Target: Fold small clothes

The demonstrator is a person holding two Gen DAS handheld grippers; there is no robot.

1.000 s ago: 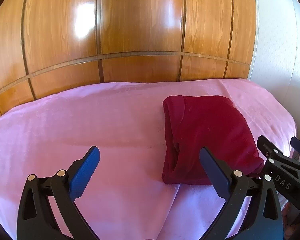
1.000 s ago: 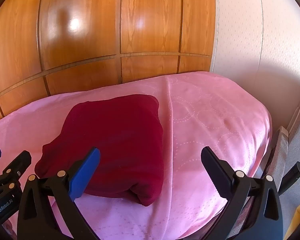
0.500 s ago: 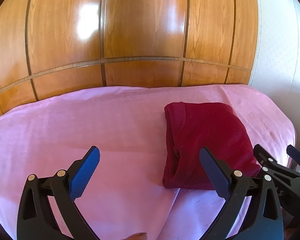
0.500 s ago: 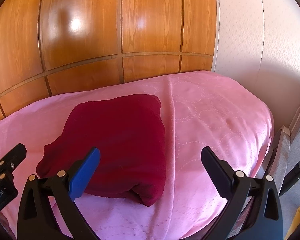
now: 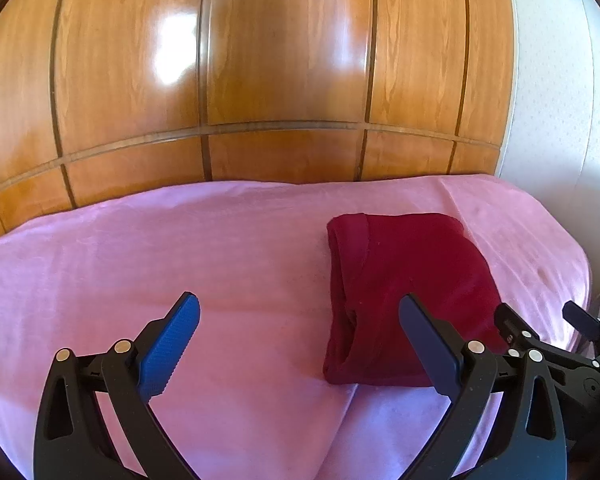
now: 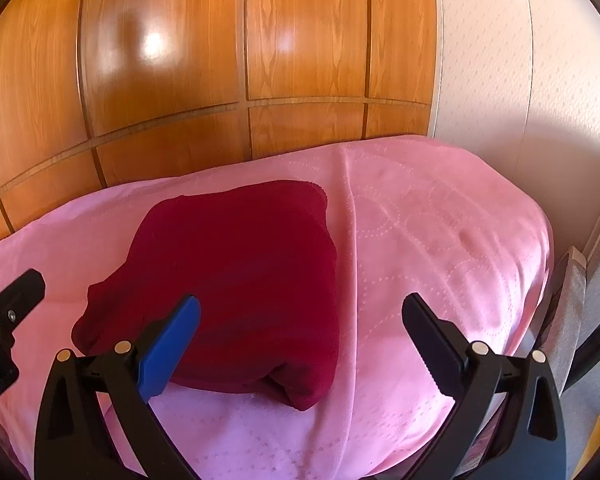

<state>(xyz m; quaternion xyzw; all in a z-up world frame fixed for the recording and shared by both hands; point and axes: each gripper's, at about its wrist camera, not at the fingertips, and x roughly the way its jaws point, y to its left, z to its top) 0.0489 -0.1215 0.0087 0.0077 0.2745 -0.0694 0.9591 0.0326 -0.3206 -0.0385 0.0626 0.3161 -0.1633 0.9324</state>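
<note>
Maroon garment (image 5: 404,296) lies folded into a compact bundle on the pink bedspread (image 5: 180,248), at about two o'clock from the left gripper (image 5: 300,336) and ten o'clock from the right gripper (image 6: 300,336), in front of the wooden panelled wall (image 5: 260,80). Both tongs gape wide and hold nothing, hovering near the bed's front edge. The fold looks finished, though the near hem seems slightly bulged under fisheye distortion, so any tidying should be a light press on that edge rather than a fresh pinch that drags layers apart.
</note>
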